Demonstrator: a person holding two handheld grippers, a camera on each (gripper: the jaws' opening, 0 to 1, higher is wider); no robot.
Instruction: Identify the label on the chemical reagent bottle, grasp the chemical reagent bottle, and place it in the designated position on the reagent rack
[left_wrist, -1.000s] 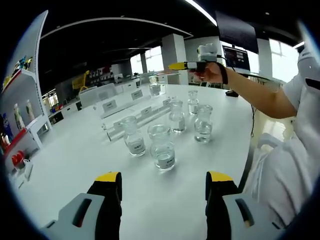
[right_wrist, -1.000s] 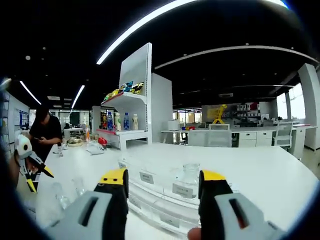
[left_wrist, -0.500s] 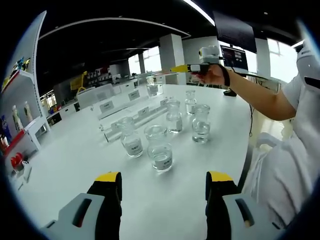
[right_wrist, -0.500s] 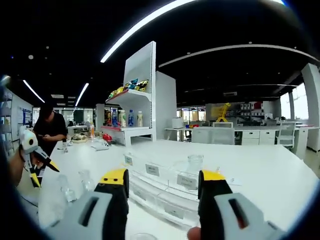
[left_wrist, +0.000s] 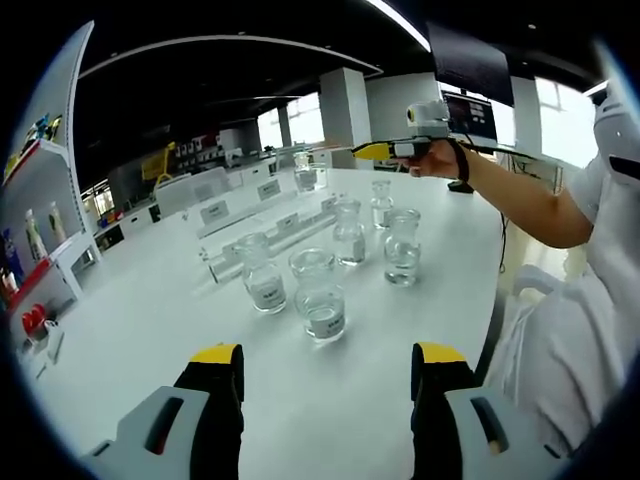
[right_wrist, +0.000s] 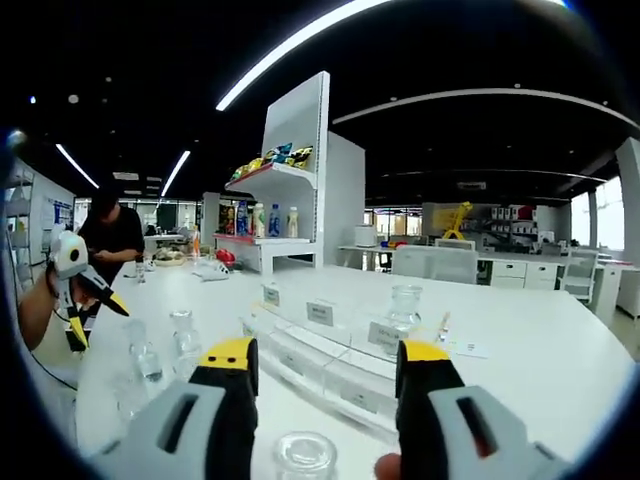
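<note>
Both the left gripper (left_wrist: 327, 372) and right gripper (right_wrist: 325, 367) stand released, holding nothing; reagent bottles (left_wrist: 322, 294) cluster on the table (left_wrist: 150, 320) before the reagent rack (right_wrist: 345, 350). Best to read a label squarely first; then straddle that bottle's body below the neck.

White table (left_wrist: 150, 320): bottles (left_wrist: 322, 295), rack (left_wrist: 270, 225).

Bright ceiling light strips (right_wrist: 300, 45) and daylight from windows (left_wrist: 565, 120) wash the white tabletop (left_wrist: 150, 320) evenly; shadows stay faint. Fisheye bending curves the edges; distant shelves blur slightly.
</note>
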